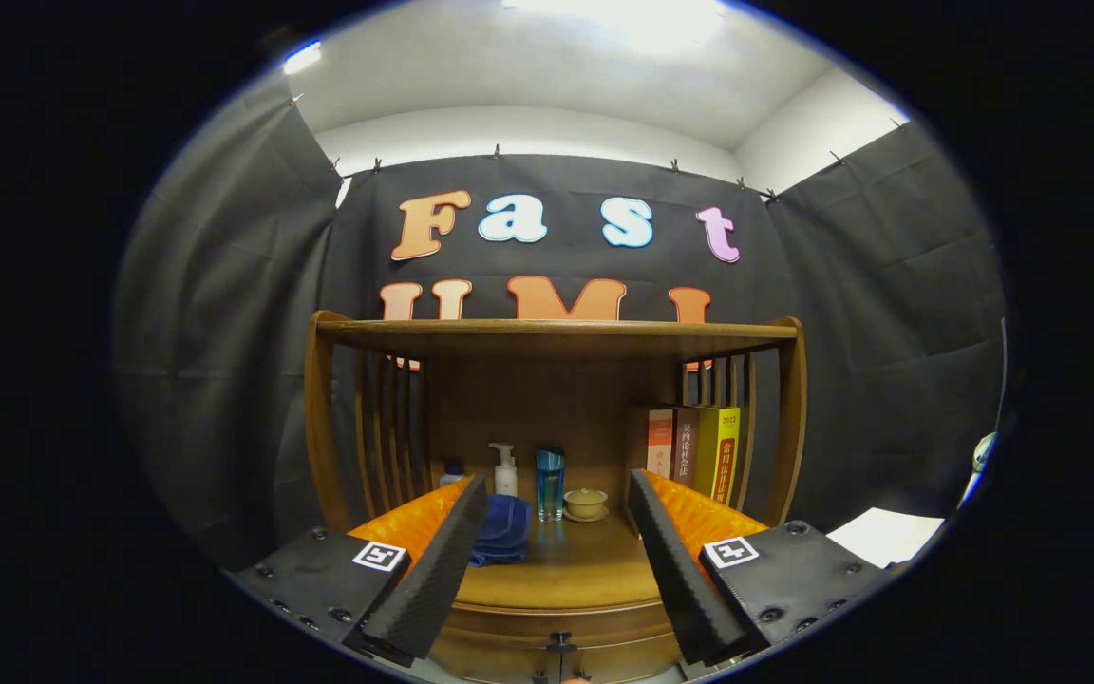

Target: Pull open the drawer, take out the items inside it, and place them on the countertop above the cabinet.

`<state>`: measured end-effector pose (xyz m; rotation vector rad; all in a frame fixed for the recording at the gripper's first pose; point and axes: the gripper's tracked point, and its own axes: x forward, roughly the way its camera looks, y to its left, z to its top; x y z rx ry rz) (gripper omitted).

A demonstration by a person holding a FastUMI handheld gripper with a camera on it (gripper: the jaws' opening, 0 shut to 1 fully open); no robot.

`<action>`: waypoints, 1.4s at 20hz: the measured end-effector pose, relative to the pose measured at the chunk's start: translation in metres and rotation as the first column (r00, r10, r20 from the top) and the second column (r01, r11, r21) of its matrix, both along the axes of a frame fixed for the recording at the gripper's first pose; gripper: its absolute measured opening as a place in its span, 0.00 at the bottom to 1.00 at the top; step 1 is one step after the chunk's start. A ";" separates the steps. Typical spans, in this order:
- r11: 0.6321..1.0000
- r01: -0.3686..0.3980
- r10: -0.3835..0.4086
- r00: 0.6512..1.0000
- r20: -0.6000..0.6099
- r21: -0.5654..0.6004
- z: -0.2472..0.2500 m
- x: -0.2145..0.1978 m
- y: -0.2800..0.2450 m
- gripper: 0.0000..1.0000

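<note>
Gripper (556, 532) fingers spread wide, nothing between them, aimed level at the wooden cabinet's countertop (561, 570). Drawer front (509, 638) lies below and just ahead of the fingertips, its dark pull handle (560, 655) roughly centred between them. Judgement: the approach needs a downward dip to reach the handle; drawer contents hidden.

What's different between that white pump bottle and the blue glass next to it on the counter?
The pump bottle is white and opaque; the glass is blue and see-through. The bottle narrows to a pump spout on top, while the glass is a plain straight cylinder. The bottle stands further back, the glass nearer the open gripper. Both stand upright on the countertop, beyond the fingers.
</note>
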<state>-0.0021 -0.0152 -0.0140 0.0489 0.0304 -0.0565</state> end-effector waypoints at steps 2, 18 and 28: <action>1.000 0.005 -0.005 1.000 -0.003 0.001 -0.002 -0.003 -0.002 0.98; 0.998 0.046 -0.048 0.997 -0.068 -0.033 -0.108 -0.019 -0.013 0.98; 0.998 0.063 -0.068 0.977 -0.200 -0.031 -0.242 -0.031 -0.015 0.98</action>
